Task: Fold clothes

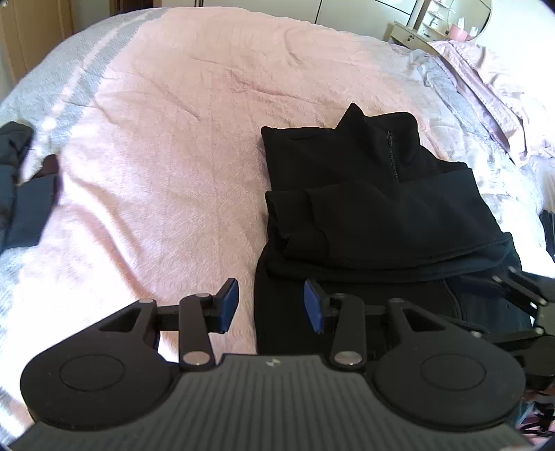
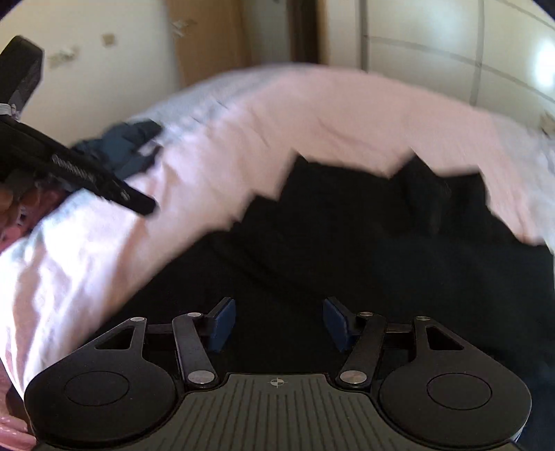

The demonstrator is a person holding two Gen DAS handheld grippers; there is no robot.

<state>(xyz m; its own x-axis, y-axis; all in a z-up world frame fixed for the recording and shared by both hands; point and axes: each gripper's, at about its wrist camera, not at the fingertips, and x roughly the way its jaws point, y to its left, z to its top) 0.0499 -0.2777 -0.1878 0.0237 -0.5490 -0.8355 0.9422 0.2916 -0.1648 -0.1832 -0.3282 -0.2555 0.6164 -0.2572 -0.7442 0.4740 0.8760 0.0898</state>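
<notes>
A black zip-neck fleece (image 1: 374, 208) lies on the pink bedspread (image 1: 166, 156), its lower part folded up across the chest and the collar pointing away. My left gripper (image 1: 271, 305) hovers over the fleece's near left edge, blue pads apart with nothing between them. The right wrist view is blurred. In it my right gripper (image 2: 279, 324) stands open above the black fleece (image 2: 347, 243), its pads clear of the cloth. Part of the right gripper's black linkage (image 1: 520, 298) shows at the fleece's right side.
A dark blue garment (image 1: 24, 204) lies bunched at the bed's left edge, seen also as a blue heap (image 2: 128, 149). Rumpled pink bedding (image 1: 496, 90) is at the far right, with a dresser and mirror (image 1: 416, 31) behind. Wardrobe doors (image 2: 451, 45) stand beyond the bed.
</notes>
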